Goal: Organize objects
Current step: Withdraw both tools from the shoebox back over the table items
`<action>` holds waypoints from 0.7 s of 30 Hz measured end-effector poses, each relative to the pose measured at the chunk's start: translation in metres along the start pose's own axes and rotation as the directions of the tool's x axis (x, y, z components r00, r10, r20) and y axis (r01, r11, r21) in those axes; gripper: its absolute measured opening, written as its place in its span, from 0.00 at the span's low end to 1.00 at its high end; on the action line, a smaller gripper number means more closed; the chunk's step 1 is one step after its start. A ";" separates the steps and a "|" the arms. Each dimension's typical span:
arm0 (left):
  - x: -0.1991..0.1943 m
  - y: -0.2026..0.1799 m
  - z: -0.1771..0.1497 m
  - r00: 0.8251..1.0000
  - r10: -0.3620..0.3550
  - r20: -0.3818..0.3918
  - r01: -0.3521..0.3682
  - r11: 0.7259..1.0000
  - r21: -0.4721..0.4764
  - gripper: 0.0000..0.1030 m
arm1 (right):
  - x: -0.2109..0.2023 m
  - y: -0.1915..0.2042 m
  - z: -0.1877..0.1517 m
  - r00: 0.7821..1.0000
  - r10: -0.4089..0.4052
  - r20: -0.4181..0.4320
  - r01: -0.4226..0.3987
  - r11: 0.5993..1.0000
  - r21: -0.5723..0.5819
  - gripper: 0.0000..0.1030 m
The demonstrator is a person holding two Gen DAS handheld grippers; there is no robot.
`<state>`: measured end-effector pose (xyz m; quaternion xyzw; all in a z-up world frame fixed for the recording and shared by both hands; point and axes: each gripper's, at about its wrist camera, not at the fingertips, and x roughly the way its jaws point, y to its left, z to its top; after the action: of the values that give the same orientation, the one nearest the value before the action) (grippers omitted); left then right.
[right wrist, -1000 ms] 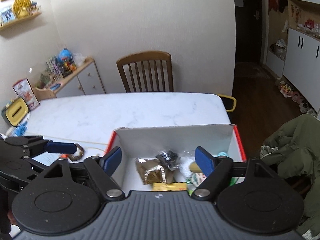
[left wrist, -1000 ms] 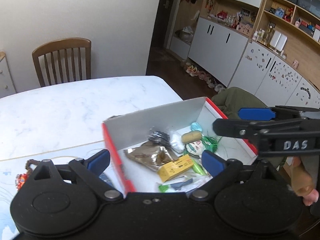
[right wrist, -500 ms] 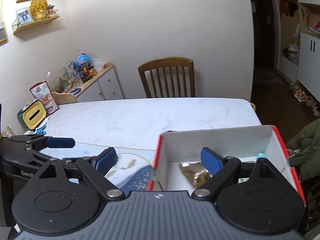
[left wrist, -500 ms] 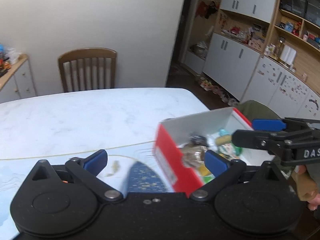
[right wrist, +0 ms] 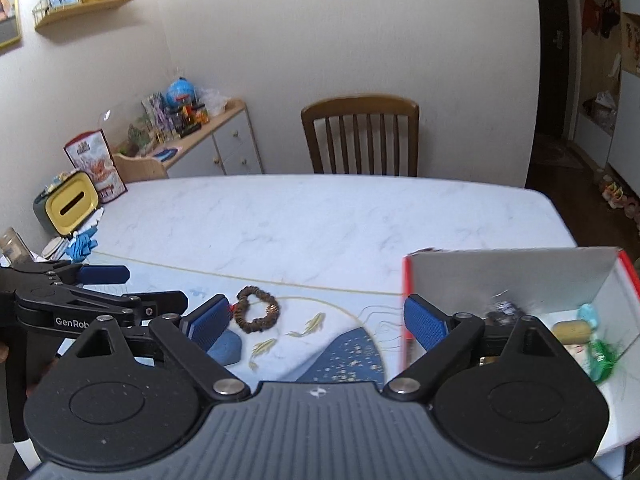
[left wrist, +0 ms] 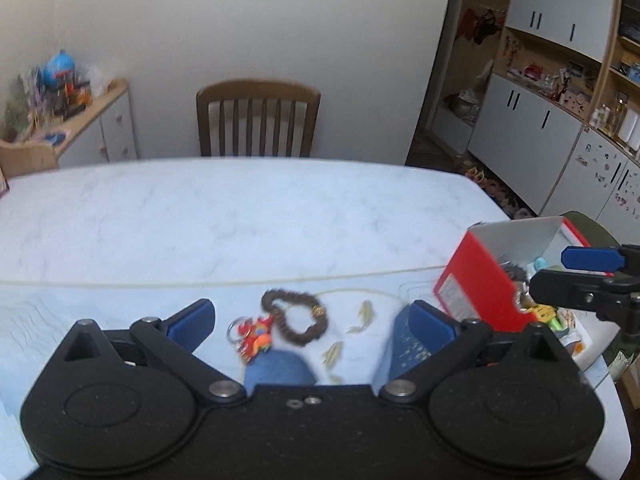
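Table (left wrist: 280, 208) with white marble top, blue patterned mat (right wrist: 352, 344) on near side. Red box (left wrist: 476, 284) at right edge, holding small clutter. Left gripper (left wrist: 310, 318) and right gripper (right wrist: 316, 320) both spread wide, holding nothing. Brown bead bracelet (left wrist: 294, 316) on mat between left fingers, red keychain charm (left wrist: 256, 336) touching it.

Brown bracelet (left wrist: 294, 316), red charm (left wrist: 255, 338), red-sided white box (right wrist: 512, 276), blue-patterned mat (right wrist: 352, 354).

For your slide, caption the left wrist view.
Open hand-held gripper above a bracelet and keychain, red box at right.
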<state>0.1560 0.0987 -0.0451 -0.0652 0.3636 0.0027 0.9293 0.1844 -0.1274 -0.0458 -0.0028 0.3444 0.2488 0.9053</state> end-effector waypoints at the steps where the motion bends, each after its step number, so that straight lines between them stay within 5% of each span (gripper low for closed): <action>1: 0.002 0.005 -0.001 1.000 -0.006 -0.001 0.006 1.000 -0.005 1.00 | 0.006 0.005 0.000 1.000 -0.005 -0.009 0.005 1.000 -0.008 0.92; 11: 0.040 0.052 -0.020 0.998 -0.043 -0.038 0.041 0.997 -0.060 1.00 | 0.072 0.039 0.008 0.994 -0.037 -0.107 0.033 0.999 -0.036 0.92; 21: 0.081 0.071 -0.036 0.996 0.009 -0.083 -0.013 0.999 -0.052 1.00 | 0.144 0.048 0.005 0.969 -0.087 -0.231 0.074 0.995 -0.064 0.92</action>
<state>0.1880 0.1609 -0.1346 -0.0878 0.4021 0.0148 0.9112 0.2573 -0.0200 -0.1242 -0.0707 0.4413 0.2191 0.8673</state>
